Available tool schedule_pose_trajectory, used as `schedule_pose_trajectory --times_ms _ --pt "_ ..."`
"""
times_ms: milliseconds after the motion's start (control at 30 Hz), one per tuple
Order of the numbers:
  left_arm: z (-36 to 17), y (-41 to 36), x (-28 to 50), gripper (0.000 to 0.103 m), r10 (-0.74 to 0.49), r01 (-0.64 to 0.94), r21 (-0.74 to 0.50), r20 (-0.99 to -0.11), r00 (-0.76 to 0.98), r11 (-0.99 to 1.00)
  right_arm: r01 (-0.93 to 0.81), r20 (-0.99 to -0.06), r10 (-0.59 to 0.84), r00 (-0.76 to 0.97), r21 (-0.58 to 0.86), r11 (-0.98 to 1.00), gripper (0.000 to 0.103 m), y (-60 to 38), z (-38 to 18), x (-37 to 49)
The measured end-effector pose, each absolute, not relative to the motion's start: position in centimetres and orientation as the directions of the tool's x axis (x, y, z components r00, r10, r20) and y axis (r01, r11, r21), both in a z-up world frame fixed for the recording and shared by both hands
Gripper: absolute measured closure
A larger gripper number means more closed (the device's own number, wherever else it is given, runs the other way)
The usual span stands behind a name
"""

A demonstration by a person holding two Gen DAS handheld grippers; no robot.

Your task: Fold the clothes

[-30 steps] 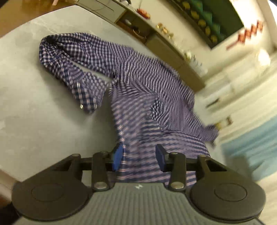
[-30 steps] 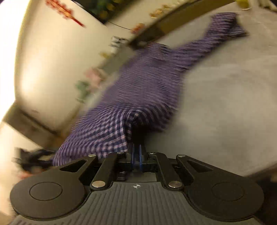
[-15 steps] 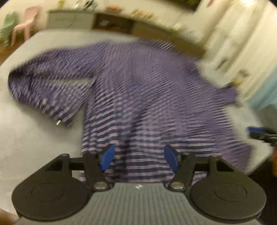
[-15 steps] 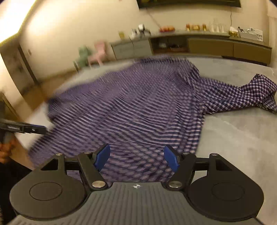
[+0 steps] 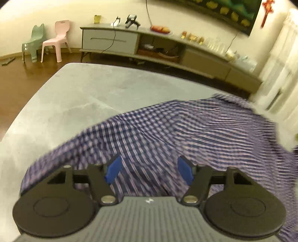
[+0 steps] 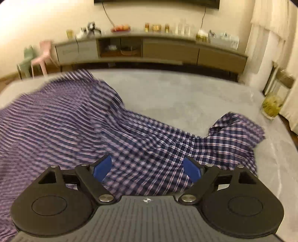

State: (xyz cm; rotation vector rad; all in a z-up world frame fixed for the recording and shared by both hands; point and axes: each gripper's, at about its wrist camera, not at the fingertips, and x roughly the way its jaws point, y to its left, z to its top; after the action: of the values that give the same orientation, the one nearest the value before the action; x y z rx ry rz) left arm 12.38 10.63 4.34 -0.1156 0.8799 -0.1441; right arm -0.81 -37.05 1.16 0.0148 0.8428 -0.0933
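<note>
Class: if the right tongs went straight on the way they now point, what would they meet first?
Most likely the plaid shirt spread on the grey table; the right tongs stand open over it, though depth is unclear.

**Warm-lit living room behind the table**

A long low sideboard (image 5: pixel 167 54) runs along the cream wall (image 5: pixel 46 11), small items on top. A pink chair (image 5: pixel 57 39) and a green chair (image 5: pixel 32 42) stand on the brown wooden floor (image 5: pixel 28 72). Pale curtains (image 6: pixel 275 37) hang right.

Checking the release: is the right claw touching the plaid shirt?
Apart. In the right wrist view the right claw has just been opening; its blue pads stand wide, gripping none of the shirt.
</note>
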Motion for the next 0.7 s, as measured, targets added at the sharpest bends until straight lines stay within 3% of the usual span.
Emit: schedule_pose_trajectory --times_ms 33,167,333,400,433,500,533,567,600,700 --pt "3.5 10.6 13.7 0.042 -0.161 0.073 -0.148 -0.764 0.625 0.986 0.101 -0.762 -0.097 0.64 -0.042 0.994 0.042 -37.6 0.3 -0.2" --pt "1.1 11.0 17.1 0.044 -0.066 0.028 -0.063 -0.775 0.629 0.998 0.19 -0.756 -0.173 0.631 -0.065 0.98 0.052 -41.3 -0.8 1.5" --pt "1.0 12.3 18.9 0.044 0.094 -0.121 0.023 -0.777 0.623 0.992 0.35 -0.676 -0.414 0.609 -0.239 0.906 0.052 -44.4 -1.1 2.7" --pt "1.7 12.2 18.9 0.053 0.094 -0.123 0.023 -0.784 0.613 0.992 0.356 -0.656 -0.417 0.629 -0.234 0.905 0.05 -43.4 0.2 2.6" --pt "2.4 11.6 18.7 0.053 0.063 -0.086 0.011 -0.776 0.628 0.996 0.302 -0.641 -0.349 0.684 -0.187 0.935 0.05 -41.8 1.5 2.8" --pt "3.9 9.5 18.0 0.051 -0.061 0.05 -0.038 -0.738 0.673 0.998 0.141 -0.607 -0.158 0.779 -0.077 0.987 0.038 -38.1 4.0 3.7" --pt "4.4 8.4 17.7 0.049 -0.12 0.115 -0.056 -0.721 0.683 0.992 0.056 -0.608 -0.075 0.79 -0.05 0.997 0.02 -36.1 4.4 4.8" --pt "4.6 7.1 17.7 0.049 -0.172 0.172 -0.073 -0.712 0.68 0.982 -0.027 -0.611 0.004 0.792 -0.028 0.999 0.012 -34.1 4.8 5.8" --pt "4.5 6.0 17.8 0.049 -0.212 0.214 -0.088 -0.712 0.67 0.973 -0.11 -0.611 0.083 0.787 -0.007 0.994 0.012 -32.1 5.1 6.9" --pt "3.2 3.5 18.4 0.049 -0.233 0.271 -0.069 -0.733 0.639 0.96 -0.177 -0.665 0.119 0.737 -0.02 0.984 0.016 -28.9 3.3 11.1"
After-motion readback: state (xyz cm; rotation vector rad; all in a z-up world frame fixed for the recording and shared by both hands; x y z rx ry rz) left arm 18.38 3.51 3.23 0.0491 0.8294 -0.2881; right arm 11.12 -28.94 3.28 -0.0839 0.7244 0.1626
